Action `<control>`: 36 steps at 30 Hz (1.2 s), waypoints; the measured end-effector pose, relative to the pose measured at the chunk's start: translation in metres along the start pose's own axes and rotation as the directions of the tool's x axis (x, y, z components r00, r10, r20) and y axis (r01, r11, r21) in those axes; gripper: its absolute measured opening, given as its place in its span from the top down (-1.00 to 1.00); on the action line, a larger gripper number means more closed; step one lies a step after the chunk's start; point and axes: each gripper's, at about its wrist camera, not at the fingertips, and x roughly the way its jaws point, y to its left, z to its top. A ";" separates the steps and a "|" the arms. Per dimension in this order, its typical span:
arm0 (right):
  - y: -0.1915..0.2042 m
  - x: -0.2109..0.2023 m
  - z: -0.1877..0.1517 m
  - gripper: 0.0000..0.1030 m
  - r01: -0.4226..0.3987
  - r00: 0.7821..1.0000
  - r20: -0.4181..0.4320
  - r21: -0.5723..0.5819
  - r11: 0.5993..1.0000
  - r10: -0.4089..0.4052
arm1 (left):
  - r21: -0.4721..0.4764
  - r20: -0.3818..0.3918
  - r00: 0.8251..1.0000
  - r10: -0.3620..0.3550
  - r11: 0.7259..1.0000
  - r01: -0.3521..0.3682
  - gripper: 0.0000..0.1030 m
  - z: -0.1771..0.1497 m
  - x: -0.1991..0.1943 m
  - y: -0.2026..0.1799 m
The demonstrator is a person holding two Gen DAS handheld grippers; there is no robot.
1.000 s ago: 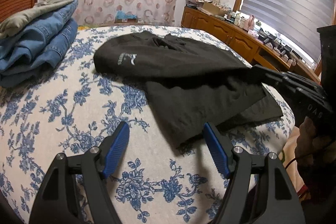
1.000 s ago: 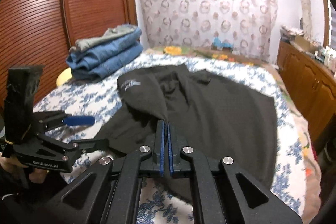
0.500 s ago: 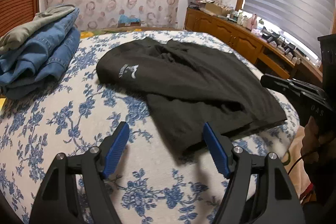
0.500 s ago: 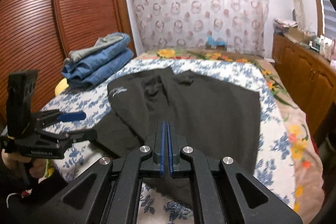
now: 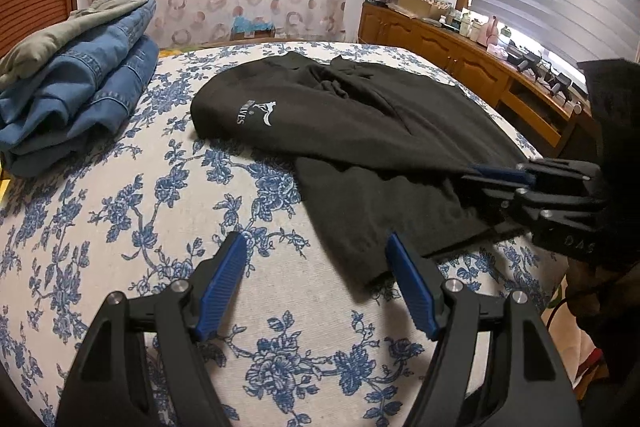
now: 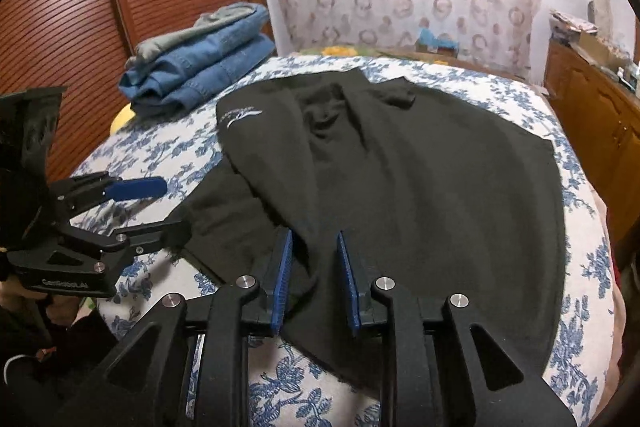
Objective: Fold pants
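**Black pants spread on the bed**

We see the black fabric pants [image 6: 420, 187] lying partly folded on the blue-flowered bedspread [image 5: 132, 211]. Our right gripper [image 6: 314, 281] has just been opening, fabric between unpressed pads. Our left gripper [image 5: 316, 283] stands open, empty, beside the hem.

The right hand-held gripper [image 6: 314, 279] now sits lower over the black pants [image 6: 420, 195] — its jaws, shut before, have just been opening.

Black pants [image 5: 360, 131] with a white logo lie partly folded, rumpled, on the floral bedspread [image 5: 120, 207].
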 end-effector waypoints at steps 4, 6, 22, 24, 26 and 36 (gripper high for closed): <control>0.008 -0.007 0.002 1.00 0.007 0.999 0.052 -0.044 0.999 -0.004 | -0.014 0.029 1.000 -0.005 1.000 0.006 -0.41 0.002 -0.008 0.000; 0.009 -0.020 0.005 1.00 0.023 0.994 0.109 -0.044 0.999 -0.018 | -0.014 0.050 0.999 -0.002 1.000 0.003 -0.41 0.004 -0.014 -0.001; -0.013 -0.088 0.018 1.00 0.124 0.953 0.279 -0.012 0.992 -0.115 | 0.038 0.094 0.995 -0.030 0.999 0.027 -0.41 0.029 -0.020 -0.017; -0.017 -0.095 0.016 1.00 0.137 0.950 0.285 -0.005 0.991 -0.130 | 0.046 0.095 0.995 -0.039 0.998 0.035 -0.41 0.031 -0.019 -0.022; -0.023 -0.101 0.012 1.00 0.147 0.946 0.291 0.008 0.989 -0.143 | 0.050 0.091 0.995 -0.046 0.998 0.042 -0.41 0.031 -0.018 -0.026; -0.041 -0.117 -0.005 1.00 0.186 0.937 0.290 0.057 0.981 -0.194 | 0.084 0.075 0.995 -0.063 0.995 0.056 -0.41 0.034 -0.011 -0.045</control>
